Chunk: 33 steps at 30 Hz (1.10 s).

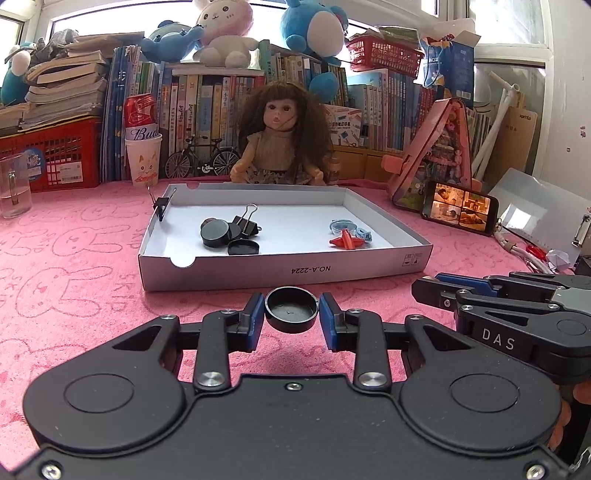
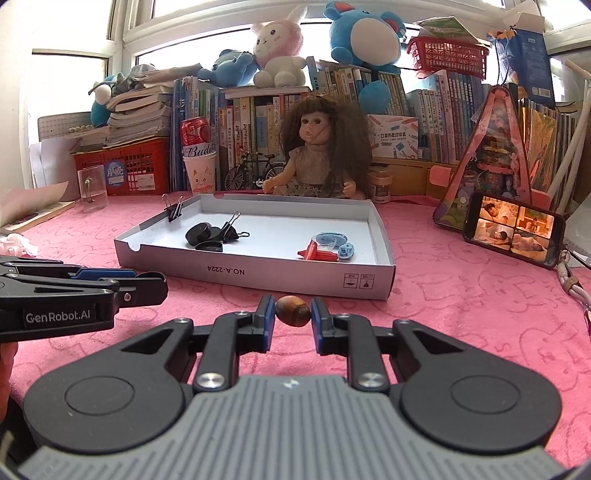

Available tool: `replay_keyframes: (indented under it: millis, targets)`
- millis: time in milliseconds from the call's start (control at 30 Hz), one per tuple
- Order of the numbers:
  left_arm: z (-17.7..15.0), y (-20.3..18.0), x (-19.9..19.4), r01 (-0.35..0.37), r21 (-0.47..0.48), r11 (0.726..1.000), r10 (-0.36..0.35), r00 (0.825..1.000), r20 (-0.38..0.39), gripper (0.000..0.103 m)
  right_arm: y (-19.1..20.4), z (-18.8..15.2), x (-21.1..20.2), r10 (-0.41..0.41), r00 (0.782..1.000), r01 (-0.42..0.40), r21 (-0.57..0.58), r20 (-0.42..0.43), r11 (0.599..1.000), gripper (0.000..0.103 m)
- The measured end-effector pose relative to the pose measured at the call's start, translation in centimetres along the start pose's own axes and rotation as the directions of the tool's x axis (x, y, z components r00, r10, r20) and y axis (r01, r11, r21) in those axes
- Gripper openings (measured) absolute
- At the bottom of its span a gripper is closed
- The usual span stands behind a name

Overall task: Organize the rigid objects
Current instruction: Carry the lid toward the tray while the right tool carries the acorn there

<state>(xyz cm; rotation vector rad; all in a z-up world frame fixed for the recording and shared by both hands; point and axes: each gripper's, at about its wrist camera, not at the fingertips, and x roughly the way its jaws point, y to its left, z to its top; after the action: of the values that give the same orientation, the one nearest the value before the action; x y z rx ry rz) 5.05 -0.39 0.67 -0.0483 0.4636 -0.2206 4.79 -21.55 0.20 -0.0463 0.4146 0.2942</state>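
- Caps first: my left gripper (image 1: 291, 314) is clamped on a shallow round black plastic cap (image 1: 291, 308), open side up, held just in front of the white cardboard tray (image 1: 280, 271) and clear of the cloth.
- My right gripper (image 2: 293, 313) is closed on a small brown oval bead-like piece (image 2: 292, 311), also short of the tray's near wall.
- I judge the cap light and stiff, but thin-walled and smooth; the pads sit on opposite sides of its rim, which looks like the right hold, since a hard squeeze could flex it or pop it out.
- The brown piece looks hard, rounded and glossy, so I expect it to slip or roll if the pads sit off its widest part.
- Inside the tray, more black round caps (image 1: 216, 232) and a black binder clip (image 1: 245, 221) lie at the left; a red plastic piece (image 1: 346, 240) and light blue bits (image 1: 343, 226) lie at the right. Another clip (image 1: 160, 205) grips the left wall.
- The tray rests on a pink towel-like cloth with rabbit outlines (image 1: 74, 251), soft enough to stop rolling.
- Behind it: a long-haired doll (image 1: 282, 144), a phone showing video (image 1: 460, 212), a clear mug (image 1: 14, 184), rows of books (image 1: 207, 99) and plush toys (image 1: 225, 29) under a bright window.
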Motion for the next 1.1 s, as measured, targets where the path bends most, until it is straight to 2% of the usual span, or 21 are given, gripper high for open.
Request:
replay_keyframes:
  millis: [1100]
  targets:
    - [2.7, 0.2, 1.4, -0.009, -0.021, 1.0, 0.009, 0.999, 0.044, 0.03, -1.7, 1.5, 0.3, -0.056, 0.997, 0.054, 0.039, 0.059, 0.998, 0.026]
